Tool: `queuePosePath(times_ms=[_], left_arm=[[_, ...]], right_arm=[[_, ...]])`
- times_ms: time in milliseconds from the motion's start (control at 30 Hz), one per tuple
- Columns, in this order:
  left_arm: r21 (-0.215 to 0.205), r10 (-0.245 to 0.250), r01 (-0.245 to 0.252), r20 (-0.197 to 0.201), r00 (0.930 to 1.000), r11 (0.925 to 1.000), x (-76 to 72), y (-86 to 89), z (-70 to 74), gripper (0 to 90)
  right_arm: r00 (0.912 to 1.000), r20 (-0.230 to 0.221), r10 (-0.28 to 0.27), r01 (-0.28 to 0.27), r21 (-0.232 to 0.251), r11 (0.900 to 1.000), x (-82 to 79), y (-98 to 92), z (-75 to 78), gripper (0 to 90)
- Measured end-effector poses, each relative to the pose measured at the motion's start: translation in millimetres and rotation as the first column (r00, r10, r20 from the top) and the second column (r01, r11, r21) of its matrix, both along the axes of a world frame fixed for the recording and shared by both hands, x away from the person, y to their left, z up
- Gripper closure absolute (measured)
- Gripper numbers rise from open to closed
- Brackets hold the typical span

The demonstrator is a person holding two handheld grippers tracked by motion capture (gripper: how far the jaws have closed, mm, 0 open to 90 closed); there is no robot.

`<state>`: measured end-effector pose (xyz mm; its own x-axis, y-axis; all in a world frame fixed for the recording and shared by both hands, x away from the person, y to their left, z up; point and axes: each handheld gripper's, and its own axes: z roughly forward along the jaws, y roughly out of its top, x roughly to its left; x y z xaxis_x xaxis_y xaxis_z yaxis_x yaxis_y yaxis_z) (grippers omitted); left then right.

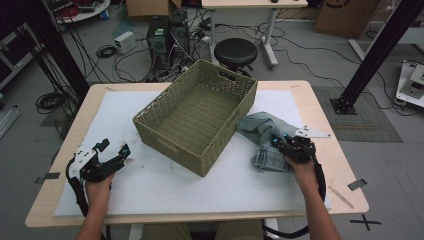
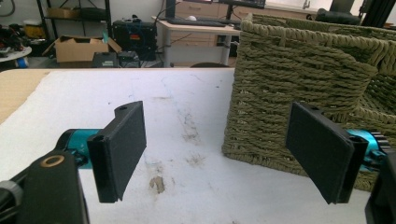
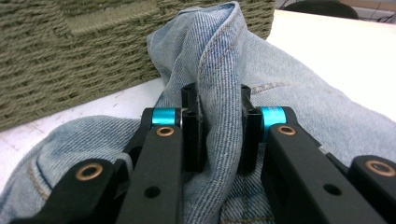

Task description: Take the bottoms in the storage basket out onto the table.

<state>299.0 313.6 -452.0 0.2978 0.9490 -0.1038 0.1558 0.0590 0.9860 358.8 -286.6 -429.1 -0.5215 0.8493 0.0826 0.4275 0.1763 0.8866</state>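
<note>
Jeans beside empty basket

Dim, even overhead light fell on the white-covered bench in the high view, with soft shadows and slight blur. The gripper views were brighter; the denim looked sharp, while distant background objects were softened.
</note>
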Motion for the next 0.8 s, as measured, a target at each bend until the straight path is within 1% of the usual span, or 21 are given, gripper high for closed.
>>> queuePosePath(times_ms=[33, 100, 133, 233, 267, 300, 333, 367, 400, 433, 467, 500, 533, 600, 667, 700, 800], left_arm=[[0.003, -0.001, 0.001, -0.001, 1.0000, 1.0000, 0.0, -0.1, 0.1, 20.7], [0.009, -0.001, 0.001, -0.007, 1.0000, 1.0000, 0.4, 0.0, 0.4, 20.8], [0.005, 0.001, -0.001, -0.007, 1.0000, 1.0000, 0.6, -0.1, 0.4, 20.8], [0.002, 0.009, -0.009, -0.004, 1.0000, 1.0000, 1.1, 0.9, 1.4, 20.7], [0.006, 0.013, -0.013, 0.001, 0.9999, 0.9999, 1.1, 2.1, 2.8, 20.7], [0.004, 0.019, -0.019, 0.008, 0.9998, 0.9998, 1.0, 3.5, 5.1, 20.7], [-0.007, 0.026, -0.026, 0.015, 0.9995, 0.9996, 0.9, 4.8, 7.8, 20.7], [-0.014, 0.035, -0.035, 0.025, 0.9991, 0.9993, 0.5, 6.8, 10.6, 20.7], [-0.019, 0.042, -0.042, 0.028, 0.9987, 0.9989, -0.3, 8.8, 13.2, 20.7], [-0.027, 0.047, -0.047, 0.032, 0.9984, 0.9986, -1.0, 10.7, 15.2, 20.7], [-0.040, 0.054, -0.053, 0.035, 0.9979, 0.9978, -1.9, 12.1, 16.5, 20.7], [-0.045, 0.055, -0.053, 0.029, 0.9981, 0.9976, -2.9, 13.6, 17.5, 20.8], [-0.042, 0.054, -0.053, 0.023, 0.9983, 0.9977, -3.7, 14.7, 18.5, 20.7], [-0.034, 0.053, -0.052, 0.019, 0.9984, 0.9981, -4.8, 15.8, 21.2, 20.7], [-0.023, 0.044, -0.043, 0.016, 0.9989, 0.9988, -4.7, 16.7, 25.5, 20.7], [-0.017, 0.039, -0.039, 0.015, 0.9991, 0.9991, -4.3, 16.8, 28.1, 20.7], [-0.016, 0.024, -0.023, 0.018, 0.9995, 0.9996, -2.5, 16.2, 34.3, 20.6]], right_arm=[[1.0000, 0.000, 0.000, 0.000, 0.000, 1.000, 0.0, 0.0, 0.0, 77.4], [0.9998, -0.019, -0.007, 0.007, -0.006, 1.000, 1.1, -1.6, -4.9, 77.7], [0.9996, -0.024, -0.014, 0.014, -0.009, 1.000, 1.8, -2.7, -6.7, 77.7], [0.9995, -0.028, -0.014, 0.014, -0.012, 1.000, 1.9, -4.2, -7.1, 77.3], [0.9997, -0.020, -0.012, 0.012, -0.019, 1.000, 1.2, -3.9, -6.0, 75.8], [0.9999, -0.003, -0.011, 0.011, -0.019, 1.000, -1.1, -4.5, -1.1, 66.0], [0.9999, -0.003, -0.011, 0.011, -0.019, 1.000, -1.1, -4.5, -1.1, 66.0], [0.9988, 0.037, -0.032, 0.032, 0.000, 0.999, -5.5, -7.2, 6.1, 50.3], [0.9988, 0.037, -0.032, 0.032, 0.000, 0.999, -5.5, -7.2, 6.1, 50.3], [0.9973, 0.060, -0.041, 0.040, 0.023, 0.999, -10.6, -10.1, 13.5, 45.2], [0.9973, 0.060, -0.041, 0.040, 0.023, 0.999, -10.6, -10.1, 13.5, 41.0], [0.9961, 0.076, -0.046, 0.045, 0.021, 0.999, -13.3, -10.8, 17.2, 37.7], [0.9951, 0.087, -0.047, 0.045, 0.029, 0.999, -16.6, -11.1, 20.8, 34.6], [0.9934, 0.110, -0.032, 0.026, 0.054, 0.998, -21.0, -11.2, 27.1, 28.3], [0.9921, 0.125, -0.005, -0.004, 0.073, 0.997, -23.3, -9.9, 31.1, 26.6], [0.9919, 0.127, 0.004, -0.014, 0.079, 0.997, -23.1, -7.6, 32.9, 22.2], [0.9925, 0.122, 0.011, -0.022, 0.090, 0.996, -22.1, -4.8, 33.6, 21.4]])
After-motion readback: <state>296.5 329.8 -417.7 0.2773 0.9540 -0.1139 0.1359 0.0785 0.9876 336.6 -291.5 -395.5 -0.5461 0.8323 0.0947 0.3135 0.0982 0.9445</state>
